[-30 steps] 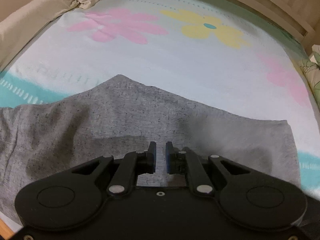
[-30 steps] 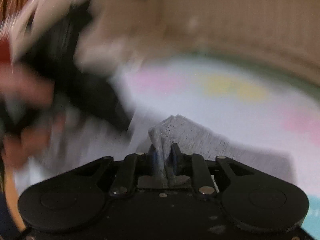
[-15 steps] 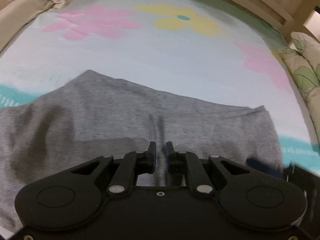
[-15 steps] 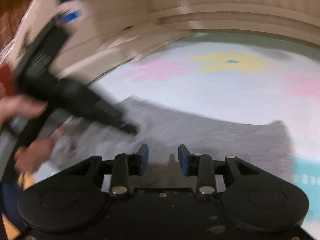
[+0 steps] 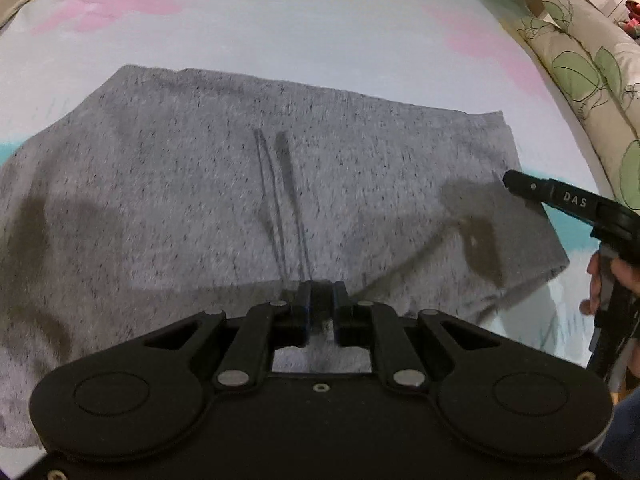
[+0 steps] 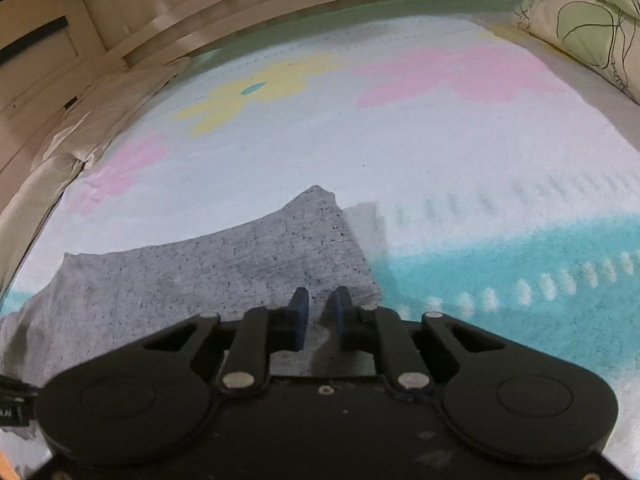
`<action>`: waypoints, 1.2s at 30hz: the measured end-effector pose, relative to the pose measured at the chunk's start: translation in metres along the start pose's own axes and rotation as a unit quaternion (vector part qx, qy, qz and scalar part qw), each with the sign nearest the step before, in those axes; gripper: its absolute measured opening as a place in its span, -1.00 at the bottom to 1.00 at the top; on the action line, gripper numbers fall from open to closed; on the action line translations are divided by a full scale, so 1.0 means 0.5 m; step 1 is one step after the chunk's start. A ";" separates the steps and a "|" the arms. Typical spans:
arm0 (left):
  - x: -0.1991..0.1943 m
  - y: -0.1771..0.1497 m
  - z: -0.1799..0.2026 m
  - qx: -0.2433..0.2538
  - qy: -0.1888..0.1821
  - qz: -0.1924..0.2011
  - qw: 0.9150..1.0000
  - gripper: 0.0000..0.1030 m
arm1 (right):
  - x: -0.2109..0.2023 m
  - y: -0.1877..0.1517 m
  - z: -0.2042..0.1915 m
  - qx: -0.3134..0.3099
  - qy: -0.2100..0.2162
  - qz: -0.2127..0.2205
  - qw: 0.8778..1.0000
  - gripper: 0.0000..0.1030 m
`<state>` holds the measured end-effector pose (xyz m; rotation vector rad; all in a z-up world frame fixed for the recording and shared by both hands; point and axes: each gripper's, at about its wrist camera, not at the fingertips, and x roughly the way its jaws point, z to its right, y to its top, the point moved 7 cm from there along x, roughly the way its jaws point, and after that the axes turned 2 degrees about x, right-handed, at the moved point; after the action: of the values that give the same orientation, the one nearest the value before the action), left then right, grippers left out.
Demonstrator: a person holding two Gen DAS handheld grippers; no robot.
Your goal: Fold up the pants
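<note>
flowered bedsheet (image 6: 400,152); grey pants (image 5: 240,184) flat, long axis left-right; both grippers' fingers narrow, holding nothing.

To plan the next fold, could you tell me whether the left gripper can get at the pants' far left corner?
Probably yes: the corner lies flat on the bedsheet ahead of the left gripper, nothing covering it or lying between.

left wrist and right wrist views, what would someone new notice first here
The grey speckled pants draw the eye first, spread flat across the middle of a pale bed sheet. Next comes the sheet's print: a yellow flower and pink ones near the far edge, a teal band nearer. In the left wrist view, the right tongs reach in from the right edge toward the pants' corner.
</note>
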<state>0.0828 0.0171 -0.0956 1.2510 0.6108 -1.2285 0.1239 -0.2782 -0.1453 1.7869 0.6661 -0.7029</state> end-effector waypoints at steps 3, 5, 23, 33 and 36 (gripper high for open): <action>-0.005 -0.006 -0.010 -0.021 -0.010 0.000 1.000 -0.67 | -0.026 0.006 -0.049 -0.049 0.008 0.021 0.999 -0.54; -0.011 -0.004 -0.010 -0.033 -0.014 0.004 0.999 -0.67 | -0.046 -0.008 -0.094 -0.097 0.029 0.027 0.994 -0.54; -0.132 -0.088 -0.108 -0.141 0.046 0.099 0.984 -0.67 | -0.015 -0.085 -0.291 -0.233 0.071 -0.018 0.970 -0.53; -0.244 -0.182 -0.305 -0.290 0.104 0.172 0.936 -0.22 | 0.063 -0.100 -0.352 -0.226 0.029 -0.100 0.969 -0.46; -0.272 -0.204 -0.372 -0.334 0.125 0.188 0.915 -0.22 | 0.063 -0.096 -0.363 -0.233 0.024 -0.102 0.967 -0.46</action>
<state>-0.0042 0.2514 -0.0641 0.8792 0.8415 -0.4648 0.1366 -0.0882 -0.1489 1.3165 0.9709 -0.5820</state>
